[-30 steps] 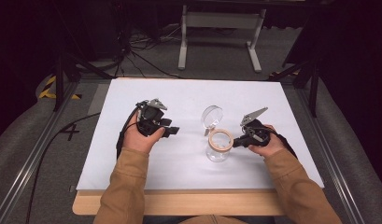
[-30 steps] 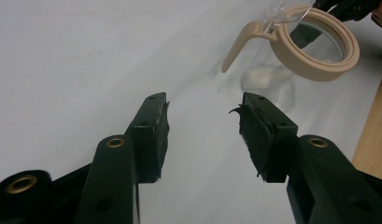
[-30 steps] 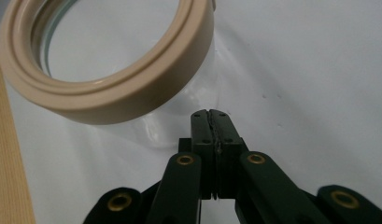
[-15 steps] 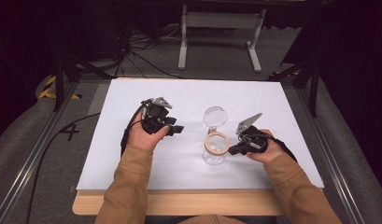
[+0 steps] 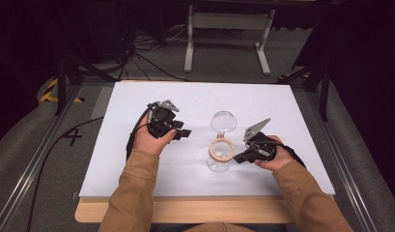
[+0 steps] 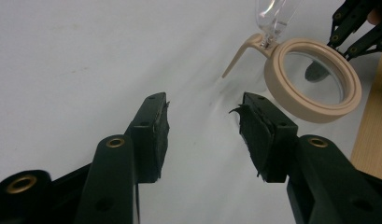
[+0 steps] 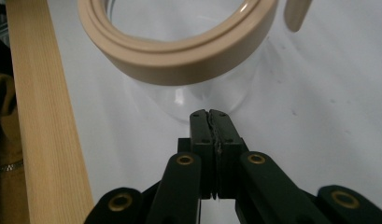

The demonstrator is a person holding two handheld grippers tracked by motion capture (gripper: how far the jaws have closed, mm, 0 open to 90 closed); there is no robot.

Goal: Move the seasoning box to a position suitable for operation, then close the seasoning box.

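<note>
Clear glass jar with a beige ring collar and a hinged clear lid flipped open [image 5: 221, 151] stands upright on the white table sheet [image 5: 137, 96], slightly right of centre, between the two hands. Right gripper [image 5: 239, 157] sits just beside the jar's right flank, jaws pressed together on nothing, tip aimed at the glass wall below the collar in the right gripper view; contact can't be told. My read: closed tip works as a pusher or brace, not a grasp. Left gripper [image 5: 184, 133] is held off the jar, well apart on its left, jaws spread wide and empty, pointing toward the beige latch tab [image 6: 236, 58]. Looks staged for taking the collar or latch while the right steadies.
</note>
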